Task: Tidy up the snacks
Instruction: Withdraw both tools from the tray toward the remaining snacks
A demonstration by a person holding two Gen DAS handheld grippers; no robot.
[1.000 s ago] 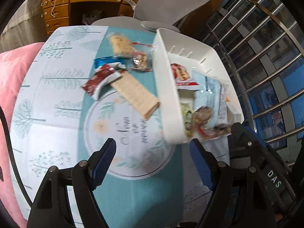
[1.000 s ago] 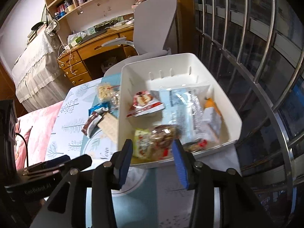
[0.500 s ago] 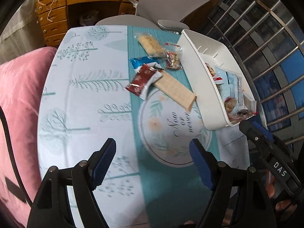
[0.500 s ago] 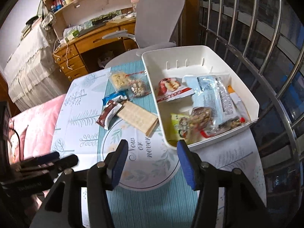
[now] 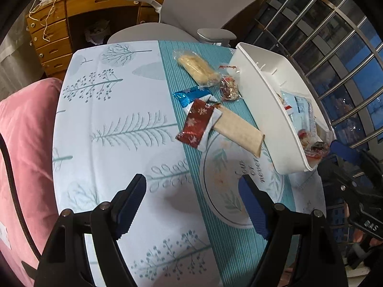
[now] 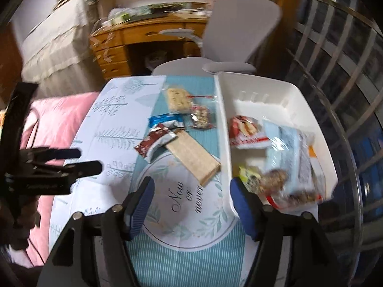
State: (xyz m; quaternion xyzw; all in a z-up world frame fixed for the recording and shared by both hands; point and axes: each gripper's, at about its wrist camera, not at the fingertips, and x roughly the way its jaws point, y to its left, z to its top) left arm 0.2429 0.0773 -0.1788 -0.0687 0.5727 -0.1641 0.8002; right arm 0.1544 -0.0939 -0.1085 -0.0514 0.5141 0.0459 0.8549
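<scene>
- White bin (image 6: 282, 88) at the right of the table (image 5: 107, 129), partly filled: red-and-white packet (image 6: 246, 129), pale blue pack (image 6: 292, 157), green pack (image 6: 249, 179) and a clear nut bag (image 6: 275, 179) inside.
- Left on the teal runner (image 5: 172, 76), just beside the bin's left wall: clear bag of pale biscuits (image 5: 197, 68), small clear bag of red-flecked sweets (image 5: 229, 87), blue wrapper (image 5: 191, 94), red wrapper (image 5: 197, 124), tan cracker pack (image 5: 239, 131).
- Red wrapper lapping over the near end of the blue one and touching the cracker pack's far end.
- Left gripper (image 5: 191, 203) hovering above the table's near half, pointed forward and down at the cloth, jaws spread wide, nothing between them.
- Right gripper (image 6: 191, 203) held over the round placemat (image 6: 182, 203), angled down toward the snacks, jaws wide apart and empty; right finger (image 6: 241, 205) in line with the bin's near corner.
- Seen from the right wrist view, left gripper level at the far left, above the pink cushion (image 6: 55, 114).
- Grey chair (image 5: 208, 7) and wooden desk (image 5: 79, 7) beyond the table.
</scene>
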